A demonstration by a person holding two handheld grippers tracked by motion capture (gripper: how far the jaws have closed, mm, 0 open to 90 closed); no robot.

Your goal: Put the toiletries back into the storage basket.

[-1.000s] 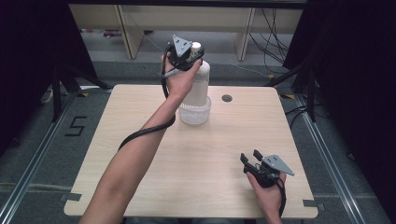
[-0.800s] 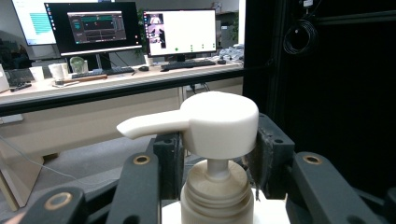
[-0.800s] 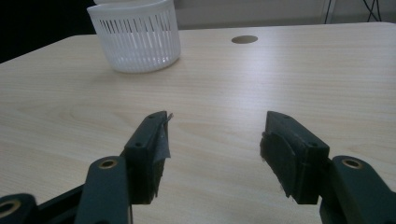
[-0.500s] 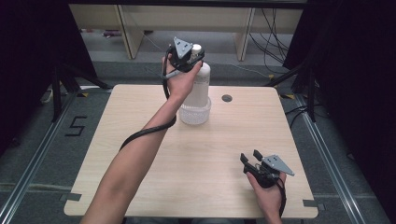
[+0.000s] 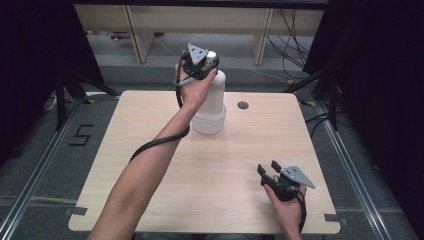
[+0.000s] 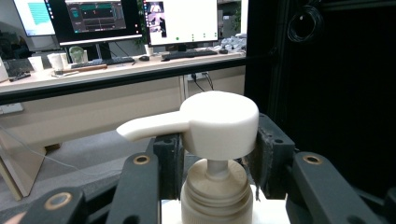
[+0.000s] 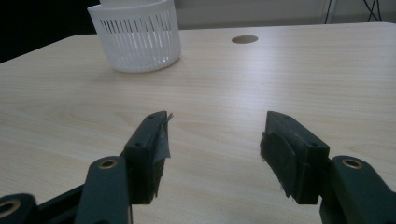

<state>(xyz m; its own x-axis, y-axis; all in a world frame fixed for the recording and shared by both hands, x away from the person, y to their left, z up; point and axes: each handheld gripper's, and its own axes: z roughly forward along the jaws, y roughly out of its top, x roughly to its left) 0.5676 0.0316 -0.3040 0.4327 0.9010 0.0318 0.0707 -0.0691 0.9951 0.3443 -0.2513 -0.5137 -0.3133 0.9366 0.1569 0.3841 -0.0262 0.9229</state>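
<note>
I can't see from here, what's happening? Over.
Left tool shut on pump bottle at its pump head, bottle in white basket. Right tool open, low over table. Nothing between.

A pump bottle (image 5: 216, 92) stands upright in a slotted basket (image 5: 209, 121) at the far centre of the surface (image 5: 150, 165). A round hole (image 5: 243, 105) in the surface lies just right of the basket. The left hand-held gripper (image 5: 199, 64) sits at the bottle's pump head (image 6: 219, 123), one jaw on each side. The right hand-held gripper (image 5: 270, 172) rests near the surface's near right corner, well apart from the basket.
</note>
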